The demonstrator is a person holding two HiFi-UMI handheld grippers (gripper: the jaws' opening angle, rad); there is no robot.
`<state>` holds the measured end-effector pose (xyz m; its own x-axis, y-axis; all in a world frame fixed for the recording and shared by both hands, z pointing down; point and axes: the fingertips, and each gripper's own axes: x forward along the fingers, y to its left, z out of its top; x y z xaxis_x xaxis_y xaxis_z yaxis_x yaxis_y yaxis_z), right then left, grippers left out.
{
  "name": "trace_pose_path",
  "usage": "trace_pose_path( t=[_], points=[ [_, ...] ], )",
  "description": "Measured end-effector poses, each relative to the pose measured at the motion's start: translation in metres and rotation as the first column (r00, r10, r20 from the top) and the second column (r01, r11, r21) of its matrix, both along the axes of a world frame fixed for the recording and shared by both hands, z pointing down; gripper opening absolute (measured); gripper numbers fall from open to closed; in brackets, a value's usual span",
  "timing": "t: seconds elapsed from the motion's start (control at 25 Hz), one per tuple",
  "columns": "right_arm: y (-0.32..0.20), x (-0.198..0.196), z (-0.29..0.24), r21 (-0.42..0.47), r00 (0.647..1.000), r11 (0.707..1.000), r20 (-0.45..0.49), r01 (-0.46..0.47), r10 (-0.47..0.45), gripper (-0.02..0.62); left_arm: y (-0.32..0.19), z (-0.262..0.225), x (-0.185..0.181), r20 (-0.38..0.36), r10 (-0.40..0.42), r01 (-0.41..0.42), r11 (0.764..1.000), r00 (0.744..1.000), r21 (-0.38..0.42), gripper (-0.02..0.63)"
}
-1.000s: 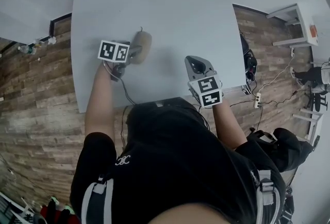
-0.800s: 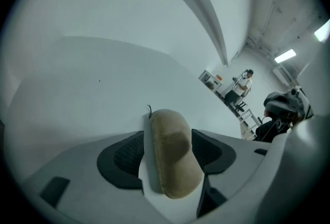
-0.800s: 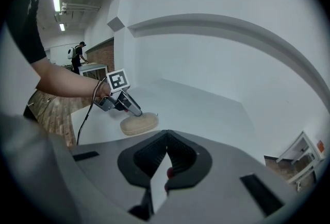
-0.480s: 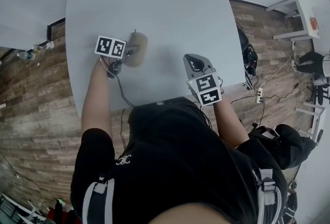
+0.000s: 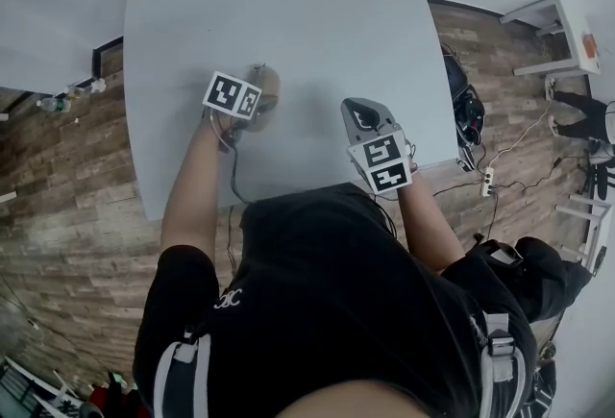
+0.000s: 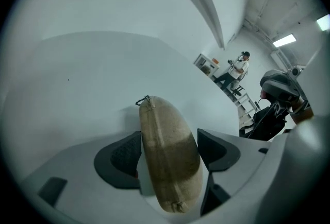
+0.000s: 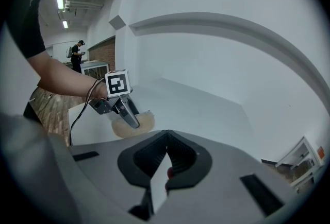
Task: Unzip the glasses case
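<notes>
In the head view the left gripper (image 5: 248, 101) and its marker cube cover most of the glasses case (image 5: 267, 78); only a tan far edge shows. In the left gripper view the case hides part of the left pad (image 6: 119, 160). The zipper pull (image 6: 143, 100) is too small (a dark speck) to tell how far the zip runs. In the right gripper view the left gripper masks the case's middle.

matt beige cloth glasses case (image 6: 167, 161); smooth matt table (image 5: 288, 12); rough wood floor (image 5: 58, 185).
</notes>
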<state>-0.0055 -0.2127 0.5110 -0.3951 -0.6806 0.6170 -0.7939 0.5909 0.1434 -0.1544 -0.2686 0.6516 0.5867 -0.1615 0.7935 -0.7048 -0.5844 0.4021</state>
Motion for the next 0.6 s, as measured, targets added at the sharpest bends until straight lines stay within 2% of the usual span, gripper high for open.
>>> trace_pose_path(
  t=[0.12,0.16,0.2,0.48,0.56,0.6],
  points=[
    [-0.002,0.004,0.002,-0.006,1.0,1.0,0.011,0.0,0.0,0.006,0.01,0.007,0.015,-0.035,0.007,-0.009,0.997,0.999,-0.074,0.342],
    [-0.003,0.004,0.002,-0.006,1.0,1.0,0.013,0.001,-0.001,0.006,0.014,0.01,0.019,-0.046,0.015,-0.019,0.996,0.999,-0.09,0.331],
    [-0.004,0.003,0.002,-0.005,1.0,1.0,0.015,0.003,-0.003,0.006,0.017,0.013,0.022,-0.049,0.024,-0.029,0.995,0.999,-0.091,0.293],
    [-0.005,0.019,-0.003,0.014,1.0,1.0,0.026,-0.003,0.002,0.006,0.025,0.012,0.018,-0.031,0.035,-0.036,0.999,0.999,-0.041,0.285],
    [-0.005,0.024,-0.006,0.021,1.0,1.0,0.031,-0.004,0.004,0.006,0.027,0.002,0.022,-0.065,0.052,-0.052,0.999,0.997,0.002,0.286],
    [-0.006,0.025,-0.008,0.023,0.999,1.0,0.038,-0.004,0.003,0.006,0.028,-0.008,0.026,-0.105,0.069,-0.065,0.997,0.992,0.038,0.285]
  ],
)
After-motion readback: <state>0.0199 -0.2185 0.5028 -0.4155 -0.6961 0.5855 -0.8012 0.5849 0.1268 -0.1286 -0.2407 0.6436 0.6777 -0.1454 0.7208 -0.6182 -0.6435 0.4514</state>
